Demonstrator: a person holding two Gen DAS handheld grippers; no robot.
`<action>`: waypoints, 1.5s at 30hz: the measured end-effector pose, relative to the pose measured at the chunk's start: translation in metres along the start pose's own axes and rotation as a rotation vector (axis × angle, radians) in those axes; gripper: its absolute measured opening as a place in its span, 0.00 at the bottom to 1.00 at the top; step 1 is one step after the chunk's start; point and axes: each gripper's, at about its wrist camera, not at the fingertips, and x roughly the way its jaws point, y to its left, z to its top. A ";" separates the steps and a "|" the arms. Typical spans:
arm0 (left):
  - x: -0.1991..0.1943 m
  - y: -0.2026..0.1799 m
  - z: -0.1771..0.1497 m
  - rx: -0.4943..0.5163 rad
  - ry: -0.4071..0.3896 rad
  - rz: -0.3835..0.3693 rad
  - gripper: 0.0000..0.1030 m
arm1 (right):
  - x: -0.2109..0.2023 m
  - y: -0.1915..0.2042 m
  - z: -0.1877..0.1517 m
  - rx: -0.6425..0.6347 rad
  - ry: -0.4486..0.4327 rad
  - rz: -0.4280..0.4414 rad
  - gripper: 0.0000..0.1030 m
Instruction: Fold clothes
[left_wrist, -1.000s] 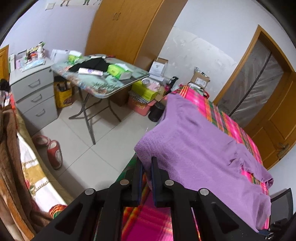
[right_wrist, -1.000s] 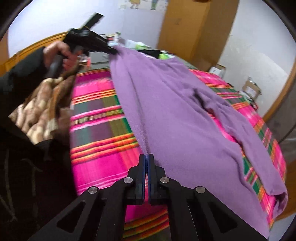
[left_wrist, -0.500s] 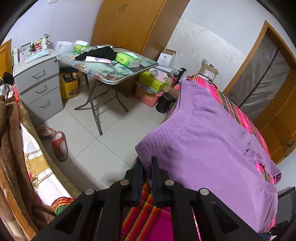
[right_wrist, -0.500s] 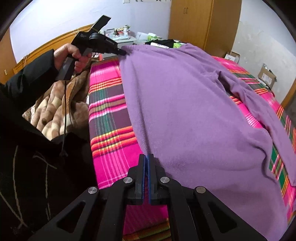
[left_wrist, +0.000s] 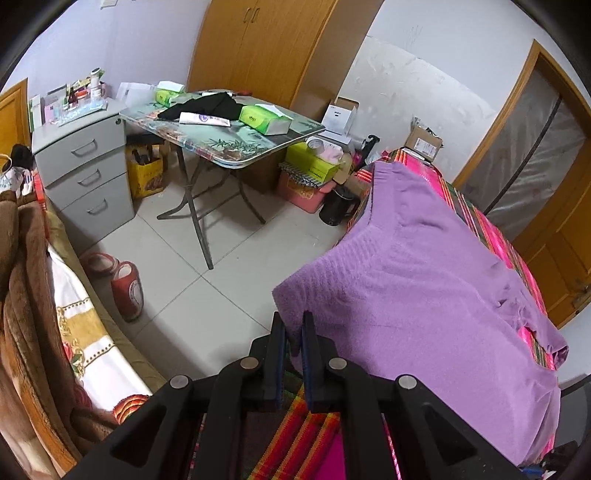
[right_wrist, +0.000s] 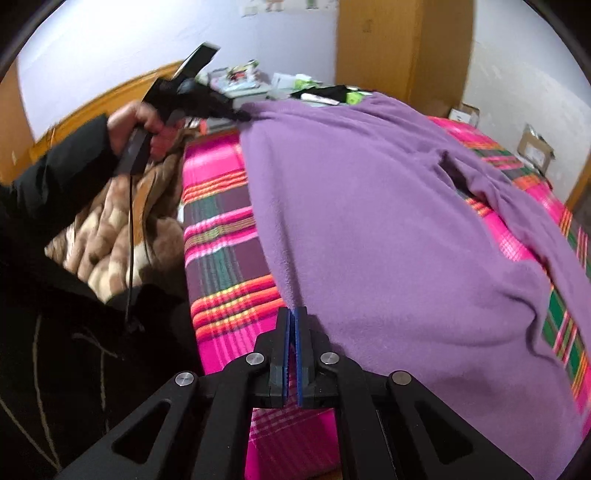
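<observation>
The soft purple fleece pullover (right_wrist: 388, 229) lies spread over the bed's pink, green and orange striped woven blanket (right_wrist: 221, 236), and both tools hold its near edge. The left tool (left_wrist: 293, 325) has its two black fingers pressed on the ribbed hem corner at about 6 o'clock in its own view; the fingers stand a little apart because the bunched cloth fills the gap. The right tool (right_wrist: 294, 317) is clamped nearly together on a thin pinch of the same garment's side edge, again at 6 o'clock. In the right wrist view the left tool appears at 10 o'clock, gripped by a hand (right_wrist: 140, 129) in a dark sleeve, with the hem corner drawn up off the blanket.

One sleeve (right_wrist: 517, 199) trails out toward 3 o'clock over the blanket. I judge the step in hand to be the carrying of a held edge: either laying the garment out flat or bringing this side over for a fold. One moment fits both. Whichever it is, the two grips need to travel together, level, with the cloth kept taut so the edge lands straight.

Writing: the green tissue box (left_wrist: 266, 118) on the folding surface (left_wrist: 236, 147) at 12 o'clock carries print too small to read, as does the white tube (left_wrist: 205, 119) beside it
</observation>
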 end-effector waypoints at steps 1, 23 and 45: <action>-0.001 -0.001 0.000 0.005 0.003 0.001 0.08 | -0.002 -0.002 0.000 0.009 -0.004 -0.001 0.07; -0.009 -0.128 -0.039 0.255 0.040 -0.208 0.10 | -0.143 -0.152 -0.161 0.968 -0.245 -0.500 0.29; 0.006 -0.223 -0.099 0.447 0.163 -0.311 0.10 | -0.198 -0.245 -0.314 1.631 -0.563 -0.406 0.41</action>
